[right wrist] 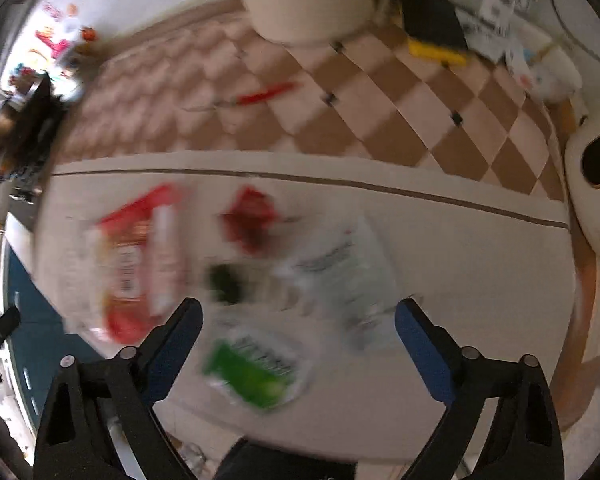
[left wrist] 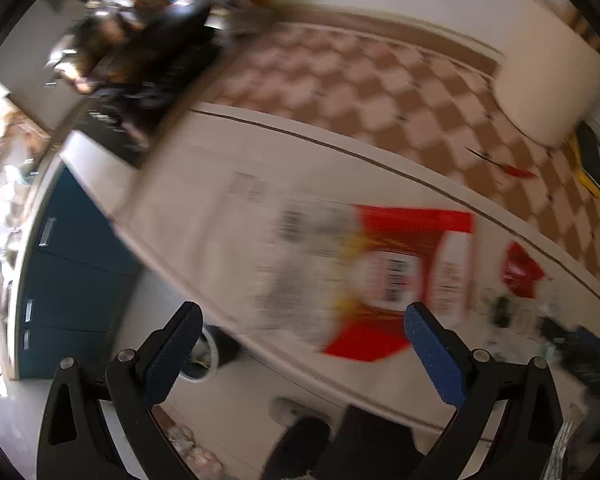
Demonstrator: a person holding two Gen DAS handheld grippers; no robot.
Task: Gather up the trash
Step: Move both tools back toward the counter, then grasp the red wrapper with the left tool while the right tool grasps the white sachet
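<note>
**Both tools spread wide over blurred wrappers**

Left tool (left wrist: pixel 303 326) hangs with fingers apart, gripping nothing, a red-and-white packet (left wrist: pixel 384 276) lying on the tabletop (left wrist: pixel 204 168) just ahead between its tips. Right tool (right wrist: pixel 299 322) is likewise spread and holds nothing; a green wrapper (right wrist: pixel 256 372) sits between its fingers, a crumpled red scrap (right wrist: pixel 250 218) farther ahead. Motion blur smears everything: barcodes show, but no print is legible.

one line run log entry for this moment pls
left claw open, empty | right claw open, empty | above green wrapper | red packet on counter | frames blurred
</note>
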